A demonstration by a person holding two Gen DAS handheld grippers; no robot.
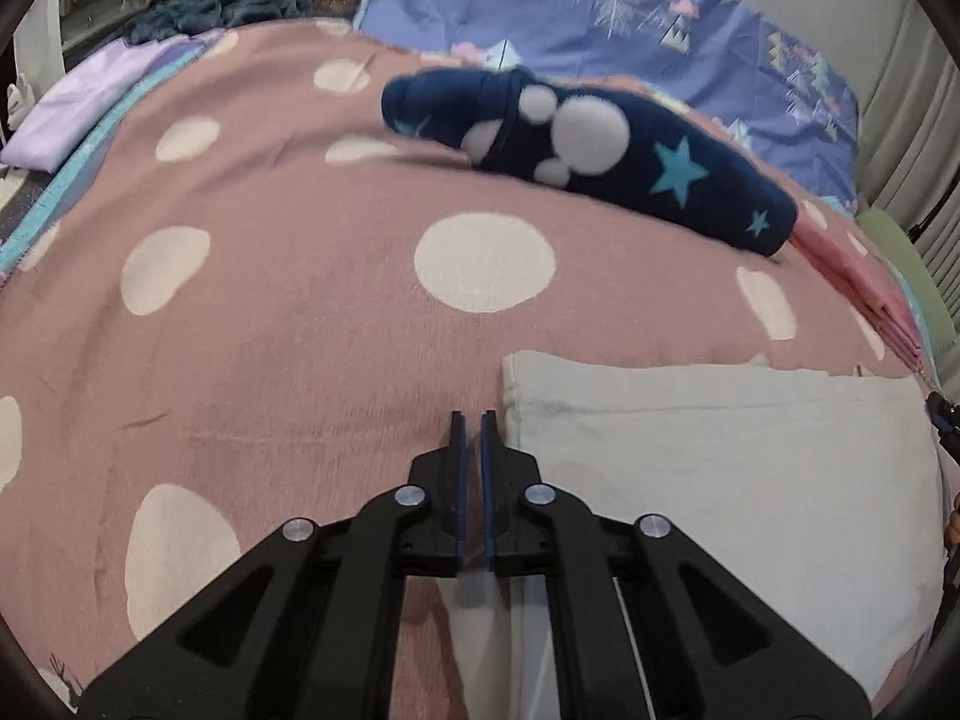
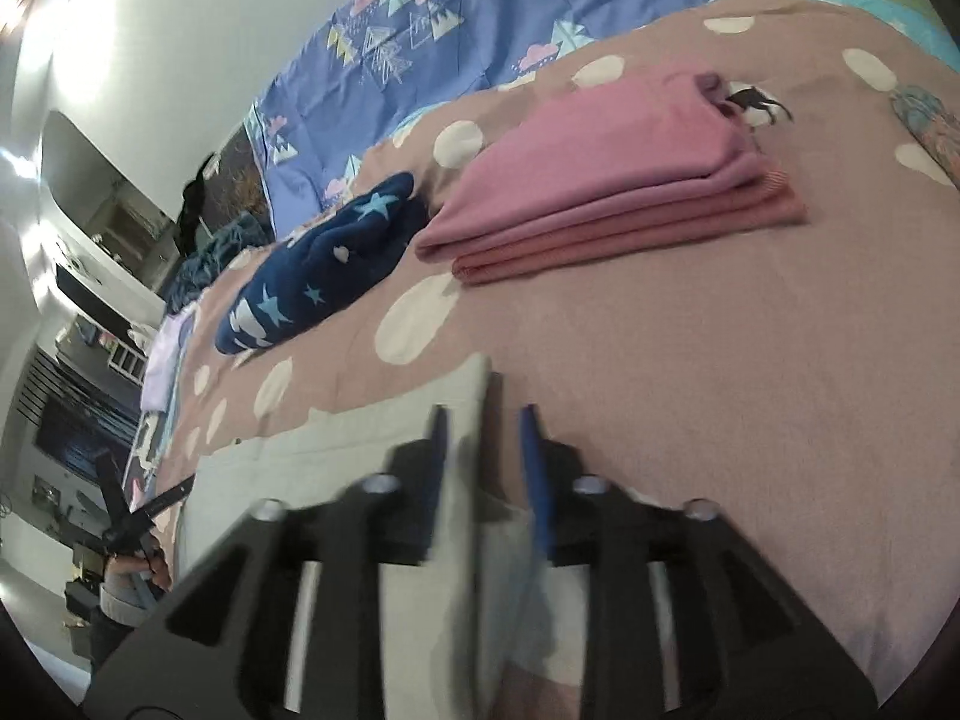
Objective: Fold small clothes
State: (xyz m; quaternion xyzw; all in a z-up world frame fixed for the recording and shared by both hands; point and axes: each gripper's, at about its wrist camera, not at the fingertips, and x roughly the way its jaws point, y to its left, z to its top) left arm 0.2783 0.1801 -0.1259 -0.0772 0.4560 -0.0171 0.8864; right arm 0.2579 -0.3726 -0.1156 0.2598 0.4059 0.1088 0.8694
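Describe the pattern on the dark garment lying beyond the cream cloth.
The navy garment has turquoise stars and white round blobs; clearest in the left wrist view.

Both wrist views low over bedspread

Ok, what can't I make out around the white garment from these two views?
- Left wrist view: white garment, near edge hidden under the left gripper.
- Right wrist view: right gripper motion-blurred; any grip on the cloth is unclear.
- Pink folded stack: item count unreadable.
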